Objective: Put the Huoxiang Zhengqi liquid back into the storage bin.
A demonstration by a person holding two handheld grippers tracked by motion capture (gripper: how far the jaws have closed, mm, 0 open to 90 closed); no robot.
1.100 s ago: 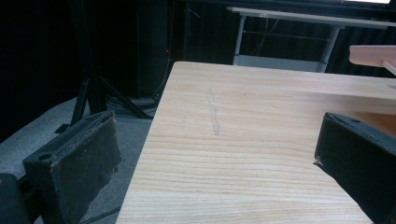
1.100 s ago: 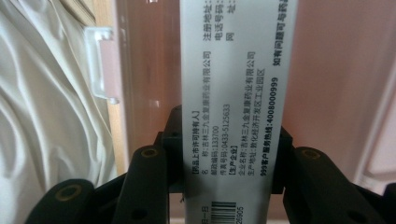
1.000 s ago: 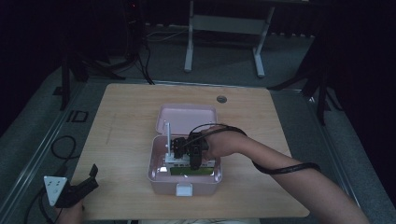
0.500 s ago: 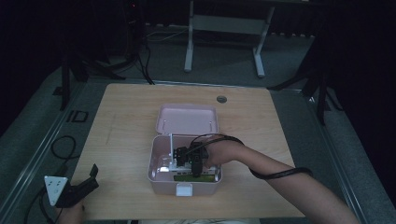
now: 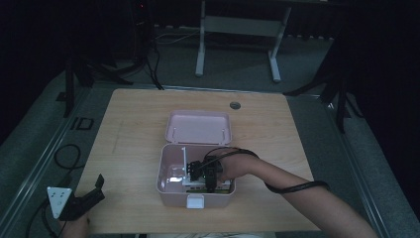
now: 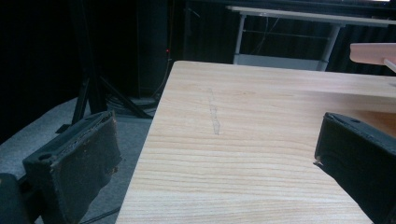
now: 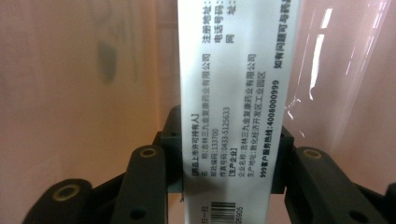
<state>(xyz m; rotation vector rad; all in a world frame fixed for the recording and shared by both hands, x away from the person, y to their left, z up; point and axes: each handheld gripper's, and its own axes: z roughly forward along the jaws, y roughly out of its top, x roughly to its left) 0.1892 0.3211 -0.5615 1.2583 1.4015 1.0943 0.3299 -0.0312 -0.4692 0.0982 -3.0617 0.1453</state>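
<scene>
A pale wooden table (image 5: 138,134) carries an open pink plastic box (image 5: 168,183) with rounded corners; its hinged pink lid (image 5: 198,126) lies flat on the tabletop behind it, touching the box's far rim. A white latch tab (image 5: 194,201) sits at the middle of the box's near wall.

The right gripper (image 5: 208,173), borne on a forearm that enters from the lower right, reaches down into the box, with a black cable (image 5: 292,187) looping from it across the arm. In the right gripper view its two black jaws are pressed against the long sides of a narrow white cardboard carton (image 7: 233,116) printed with black text and a barcode, so the claw pinches this carton. The pink inner wall of the box rises behind the carton, and a glossy clear film (image 7: 327,70) lies to its right. In the high view the carton (image 5: 184,161) shows as a thin white upright edge inside the box, left of the gripper, above further white and green packages (image 5: 198,186) on the box floor.

The left gripper (image 5: 84,201) rests at the table's near left corner, well apart from the box. In the left gripper view its jaws are spread wide over bare wood, with nothing between them.
</scene>
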